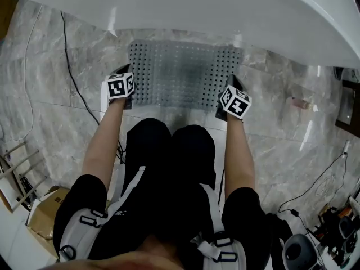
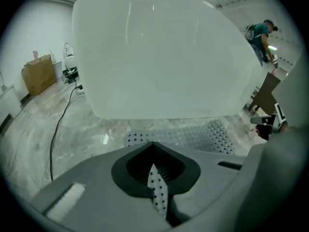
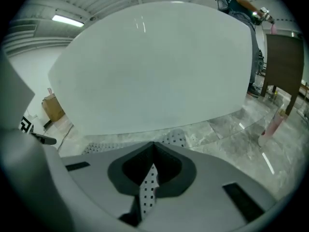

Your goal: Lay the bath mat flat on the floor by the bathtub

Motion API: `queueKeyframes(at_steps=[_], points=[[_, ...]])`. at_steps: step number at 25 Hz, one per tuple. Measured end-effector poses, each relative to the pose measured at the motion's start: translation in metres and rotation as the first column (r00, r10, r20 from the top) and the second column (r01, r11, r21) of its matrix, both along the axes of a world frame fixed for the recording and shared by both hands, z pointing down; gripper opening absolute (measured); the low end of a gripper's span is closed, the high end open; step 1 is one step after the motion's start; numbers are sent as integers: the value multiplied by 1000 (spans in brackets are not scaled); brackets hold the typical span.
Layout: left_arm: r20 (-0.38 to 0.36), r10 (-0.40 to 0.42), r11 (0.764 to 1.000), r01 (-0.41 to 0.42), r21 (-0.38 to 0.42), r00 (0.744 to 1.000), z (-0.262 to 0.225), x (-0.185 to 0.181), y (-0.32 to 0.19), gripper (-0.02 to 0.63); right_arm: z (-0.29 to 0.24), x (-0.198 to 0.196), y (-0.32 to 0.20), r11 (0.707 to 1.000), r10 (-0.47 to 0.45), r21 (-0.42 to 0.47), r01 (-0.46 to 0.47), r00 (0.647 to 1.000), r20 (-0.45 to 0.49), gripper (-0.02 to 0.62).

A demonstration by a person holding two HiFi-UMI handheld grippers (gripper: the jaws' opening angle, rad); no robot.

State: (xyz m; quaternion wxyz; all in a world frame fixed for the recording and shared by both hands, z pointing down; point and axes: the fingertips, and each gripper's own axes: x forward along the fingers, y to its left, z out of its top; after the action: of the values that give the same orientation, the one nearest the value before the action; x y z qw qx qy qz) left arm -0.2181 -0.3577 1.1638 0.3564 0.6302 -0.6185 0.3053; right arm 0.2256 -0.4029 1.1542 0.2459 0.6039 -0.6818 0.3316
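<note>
Bath mat [image 1: 183,75] lay spread on the floor [image 1: 56,94] beside the bathtub [image 1: 225,10], its 2 near corners pinched in the jaws of left gripper [image 2: 157,185] and right gripper [image 3: 149,182], apparently to pull it flat.

In the head view the bathtub [image 1: 225,10] runs off the top and right edges. Both near corners of the bath mat [image 1: 183,75] are hidden under the left gripper [image 1: 121,80] and right gripper [image 1: 234,90], whose jaws sit out of sight beneath their marker cubes [image 1: 120,89]. In each gripper view the grey gripper body covers most of the mat; only a nipped strip and a far patch show. A distant person [image 2: 260,35] is small and clipped by the dark rim, and a pink thing [image 3: 270,124] on the floor is too blurred to name
</note>
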Motion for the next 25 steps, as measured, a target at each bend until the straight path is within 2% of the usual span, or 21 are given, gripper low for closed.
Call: queueKeyframes(at_steps=[3, 7, 11, 14, 17, 20, 23, 25], points=[[-55, 17, 998, -14, 56, 998, -97, 24, 1, 3, -96, -19, 8, 999, -25, 40, 24, 999, 22, 7], [-119, 37, 990, -20, 142, 992, -260, 52, 3, 3, -257, -41, 22, 991, -75, 113, 72, 997, 19, 6], [-113, 108, 954, -72, 291, 988, -448, 73, -13, 3, -428, -67, 25, 971, -140, 202, 130, 990, 32, 6], [-68, 190, 915, -152, 373, 979, -579, 91, -10, 3, -552, -81, 39, 953, -155, 273, 136, 987, 52, 6], [-84, 228, 872, -165, 460, 970, -695, 106, -7, 3, -666, -84, 47, 923, -121, 376, 79, 988, 91, 6], [-88, 245, 805, -152, 574, 966, -801, 119, -2, 3, -768, -84, 48, 864, -116, 504, 15, 979, 168, 6], [-46, 242, 725, -149, 672, 969, -875, 121, 5, 3, -839, -83, 46, 792, -133, 611, 18, 981, 143, 6], [-27, 237, 696, -150, 702, 971, -899, 121, 9, 3, -871, -80, 46, 750, -142, 660, 30, 983, 117, 6]])
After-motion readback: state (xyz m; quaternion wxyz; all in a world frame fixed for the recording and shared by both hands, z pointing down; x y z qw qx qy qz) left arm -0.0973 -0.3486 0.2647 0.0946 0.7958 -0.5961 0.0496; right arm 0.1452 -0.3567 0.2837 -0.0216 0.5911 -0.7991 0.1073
